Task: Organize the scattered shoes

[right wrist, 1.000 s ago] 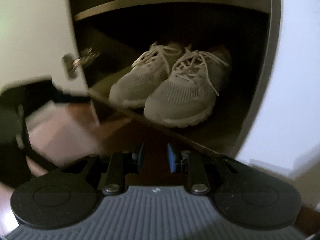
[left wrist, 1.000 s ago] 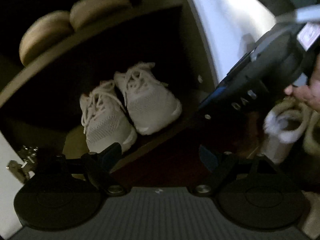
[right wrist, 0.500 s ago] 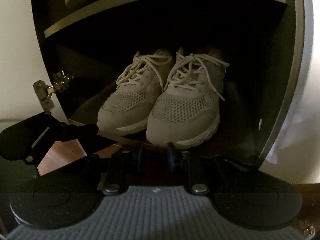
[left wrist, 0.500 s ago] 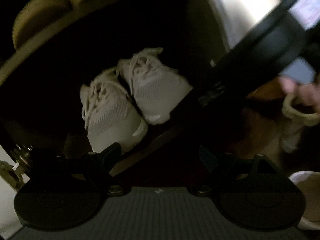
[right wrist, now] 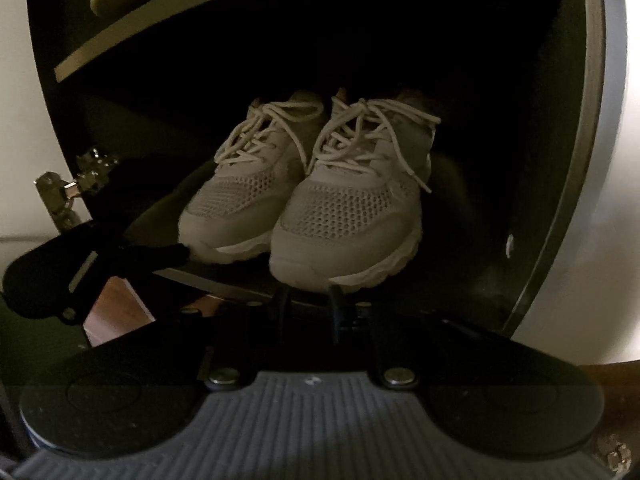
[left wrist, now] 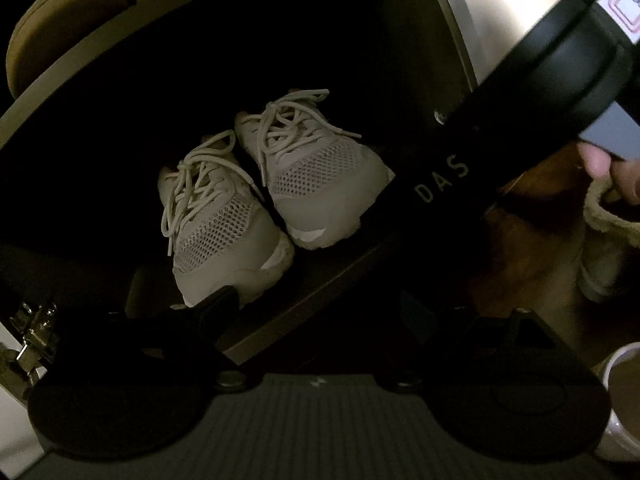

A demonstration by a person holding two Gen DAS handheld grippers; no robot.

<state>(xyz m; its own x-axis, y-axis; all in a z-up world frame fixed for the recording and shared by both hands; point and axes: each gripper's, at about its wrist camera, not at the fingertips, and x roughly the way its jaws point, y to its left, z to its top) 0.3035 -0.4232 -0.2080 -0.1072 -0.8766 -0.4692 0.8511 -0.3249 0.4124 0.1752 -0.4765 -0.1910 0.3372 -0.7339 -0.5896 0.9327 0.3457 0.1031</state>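
Two pale mesh sneakers with laces stand side by side on the lower shelf of a dark shoe cabinet. In the left wrist view they are the left sneaker (left wrist: 224,240) and the right sneaker (left wrist: 320,188). In the right wrist view they are the left sneaker (right wrist: 244,204) and the right sneaker (right wrist: 348,220). My left gripper (left wrist: 316,308) is open and empty, its left fingertip at the left sneaker's toe. My right gripper (right wrist: 308,304) has its jaws narrowly apart, empty, just in front of the right sneaker's toe.
Tan shoes (left wrist: 68,40) sit on the upper shelf (right wrist: 280,8). A metal door hinge (right wrist: 60,196) is at the cabinet's left. The right gripper's body (left wrist: 520,92) crosses the left wrist view. A fluffy slipper (left wrist: 612,232) lies on the wooden floor at right.
Both grippers have moved closer to the sneakers on the lower shelf. The right gripper has swung round to face the cabinet squarely.
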